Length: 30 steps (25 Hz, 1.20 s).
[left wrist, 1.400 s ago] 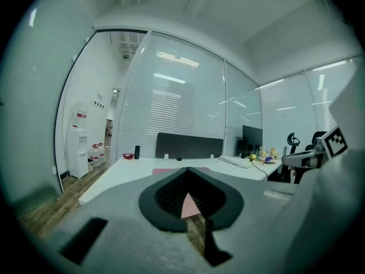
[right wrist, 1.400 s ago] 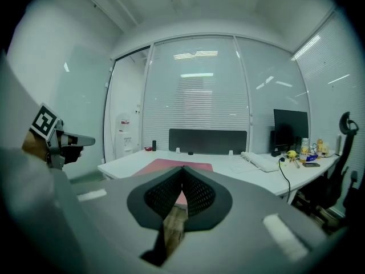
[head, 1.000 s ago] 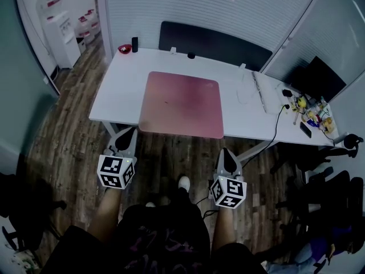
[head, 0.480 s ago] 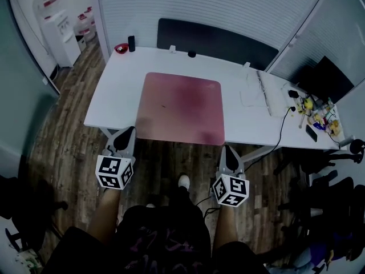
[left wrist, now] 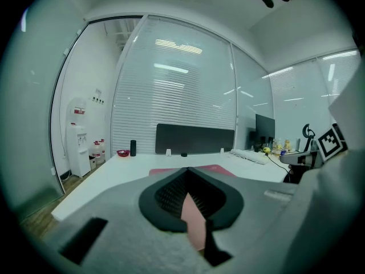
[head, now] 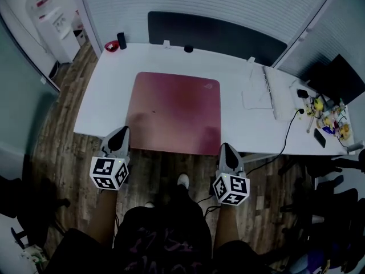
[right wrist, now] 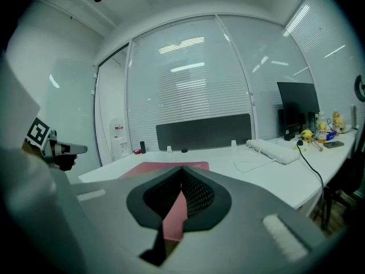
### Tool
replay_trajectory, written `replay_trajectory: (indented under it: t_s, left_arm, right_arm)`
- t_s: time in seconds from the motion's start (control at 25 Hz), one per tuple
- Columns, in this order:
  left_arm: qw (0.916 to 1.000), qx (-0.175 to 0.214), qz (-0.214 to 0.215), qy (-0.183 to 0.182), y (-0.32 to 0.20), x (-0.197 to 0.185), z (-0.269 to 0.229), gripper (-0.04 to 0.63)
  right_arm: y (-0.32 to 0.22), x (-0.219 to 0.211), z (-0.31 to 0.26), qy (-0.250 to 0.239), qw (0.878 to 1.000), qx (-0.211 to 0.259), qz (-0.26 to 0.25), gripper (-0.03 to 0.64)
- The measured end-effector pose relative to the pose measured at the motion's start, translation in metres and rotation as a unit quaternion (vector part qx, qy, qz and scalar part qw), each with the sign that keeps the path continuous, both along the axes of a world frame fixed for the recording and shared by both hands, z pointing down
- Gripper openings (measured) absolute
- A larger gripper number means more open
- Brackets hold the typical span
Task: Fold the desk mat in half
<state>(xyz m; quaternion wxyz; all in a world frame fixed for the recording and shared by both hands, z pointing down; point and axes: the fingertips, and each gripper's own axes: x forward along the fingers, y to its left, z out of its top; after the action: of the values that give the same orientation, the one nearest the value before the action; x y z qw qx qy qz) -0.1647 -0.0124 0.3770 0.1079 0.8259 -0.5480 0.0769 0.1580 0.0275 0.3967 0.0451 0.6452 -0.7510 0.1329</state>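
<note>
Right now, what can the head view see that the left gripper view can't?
Only the head view shows a white shoe, the person's forearms, and the whole outline of the desk mat. Only the left gripper view shows the ceiling and the left gripper close up, jaws shut. Both show the white desk, the pink mat, the water dispenser and the right gripper.

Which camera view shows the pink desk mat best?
The head view: the whole desk mat lies flat on the white desk. Both gripper views show only a low pink strip of it, nearly edge-on, beyond the jaws.
</note>
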Motion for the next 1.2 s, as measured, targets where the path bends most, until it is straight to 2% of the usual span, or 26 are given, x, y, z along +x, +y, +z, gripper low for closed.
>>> replay_trajectory:
  t_s: [0.2, 0.36, 0.76, 0.88, 1.2]
  left_arm:
    - [0.9998, -0.01, -0.014, -0.011, -0.033, 0.02, 0.005, -0.004]
    - [0.9995, -0.011, -0.024, -0.015, -0.058, 0.042, 0.003, -0.005]
    - [0.9976, -0.021, -0.054, -0.039, -0.084, 0.079, 0.005, -0.003]
    - [0.9968, -0.025, -0.062, -0.044, -0.083, 0.08, 0.007, -0.003]
    - [0.9963, -0.02, -0.071, -0.044, -0.083, 0.071, 0.001, -0.003]
  right_arm:
    - [-0.036, 0.02, 0.012, 0.0, 1.0, -0.013, -0.015, 0.008]
    - [-0.066, 0.043, 0.018, -0.022, 0.999, -0.022, -0.022, 0.008]
    - [-0.11, 0.083, 0.031, -0.025, 0.997, -0.048, -0.058, 0.006]
    - [-0.118, 0.089, 0.034, -0.045, 0.996, -0.049, -0.057, 0.006]
    - [-0.122, 0.079, 0.036, -0.04, 0.995, -0.048, -0.074, 0.006]
